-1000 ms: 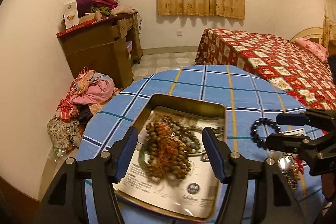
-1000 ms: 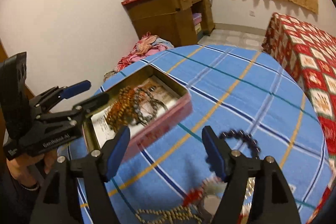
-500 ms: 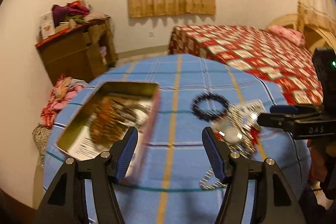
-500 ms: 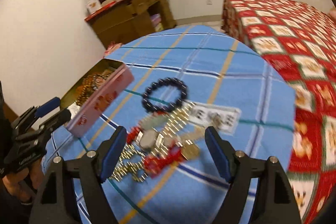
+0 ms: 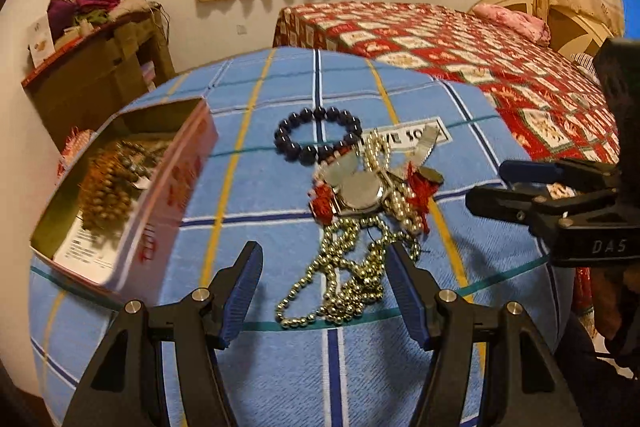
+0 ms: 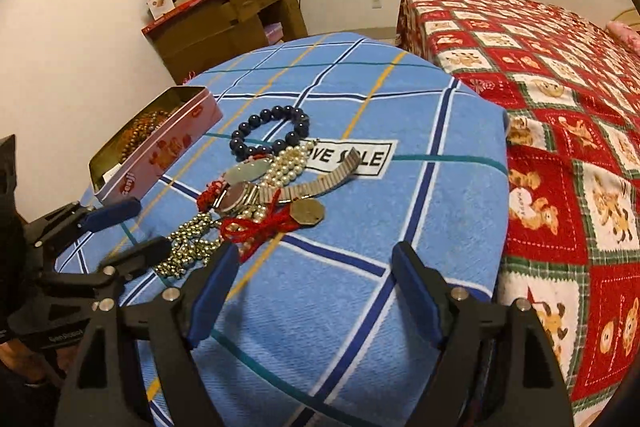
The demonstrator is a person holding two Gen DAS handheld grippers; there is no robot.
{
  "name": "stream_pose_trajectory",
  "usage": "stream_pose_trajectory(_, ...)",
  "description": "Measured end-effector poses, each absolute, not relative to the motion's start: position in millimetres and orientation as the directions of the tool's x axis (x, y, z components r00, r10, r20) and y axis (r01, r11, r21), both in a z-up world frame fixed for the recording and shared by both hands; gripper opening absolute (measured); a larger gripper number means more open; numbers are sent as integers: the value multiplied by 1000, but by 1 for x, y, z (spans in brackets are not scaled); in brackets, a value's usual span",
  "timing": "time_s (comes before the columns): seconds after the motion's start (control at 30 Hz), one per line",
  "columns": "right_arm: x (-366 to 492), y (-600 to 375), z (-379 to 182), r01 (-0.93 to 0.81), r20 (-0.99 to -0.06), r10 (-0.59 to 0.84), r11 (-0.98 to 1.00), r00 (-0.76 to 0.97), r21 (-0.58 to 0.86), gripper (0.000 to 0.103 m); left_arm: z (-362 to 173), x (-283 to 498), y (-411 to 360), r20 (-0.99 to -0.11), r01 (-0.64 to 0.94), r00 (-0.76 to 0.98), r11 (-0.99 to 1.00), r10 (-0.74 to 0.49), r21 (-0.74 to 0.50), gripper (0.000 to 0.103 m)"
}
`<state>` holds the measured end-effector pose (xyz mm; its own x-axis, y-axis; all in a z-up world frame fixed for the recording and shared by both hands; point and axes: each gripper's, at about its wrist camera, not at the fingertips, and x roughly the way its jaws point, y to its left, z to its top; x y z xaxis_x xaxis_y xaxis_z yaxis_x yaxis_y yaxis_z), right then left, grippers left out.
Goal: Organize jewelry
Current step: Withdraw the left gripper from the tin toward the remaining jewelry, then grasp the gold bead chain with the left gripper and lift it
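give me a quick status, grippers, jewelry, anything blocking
Left gripper open, empty, over the gold bead chain. Right gripper open, empty. Jewelry pile loose on the blue cloth, tin part filled. Chains tangled.

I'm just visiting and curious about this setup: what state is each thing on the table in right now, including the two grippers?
Tin box: lid off, beads inside.
Dark bead bracelet: flat on the cloth, beside the pile.
Gold bead chain: loose heap between the left gripper's fingers, not touched.
Watch: in the tangled pile.
Pearl string: in the pile.
Left gripper: open, holding nothing.
Right gripper: open, holding nothing.
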<state>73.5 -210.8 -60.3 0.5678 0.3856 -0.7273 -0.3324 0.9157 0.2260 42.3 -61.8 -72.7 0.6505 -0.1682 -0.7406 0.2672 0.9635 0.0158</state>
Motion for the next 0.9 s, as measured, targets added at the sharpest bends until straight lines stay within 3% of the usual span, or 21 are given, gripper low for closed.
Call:
stream_pose_trajectory(0.2, 72, -208, -62, -332, -727, 370, 921, 578, 204, 82, -81, 41, -61, -764, 321, 598, 946, -243, -50, 4)
stream_pose_trajectory(0.53, 67, -195, -57, -367, -710, 350, 920, 611, 137, 82, -35, 24, -23, -653, 261, 707, 958, -273, -118, 4)
stream_pose_trajectory(0.9, 67, -157, -53, -461, -704, 370, 885, 606, 68, 81, -15, 37, -7, -611, 217, 751, 968, -251, -130, 4)
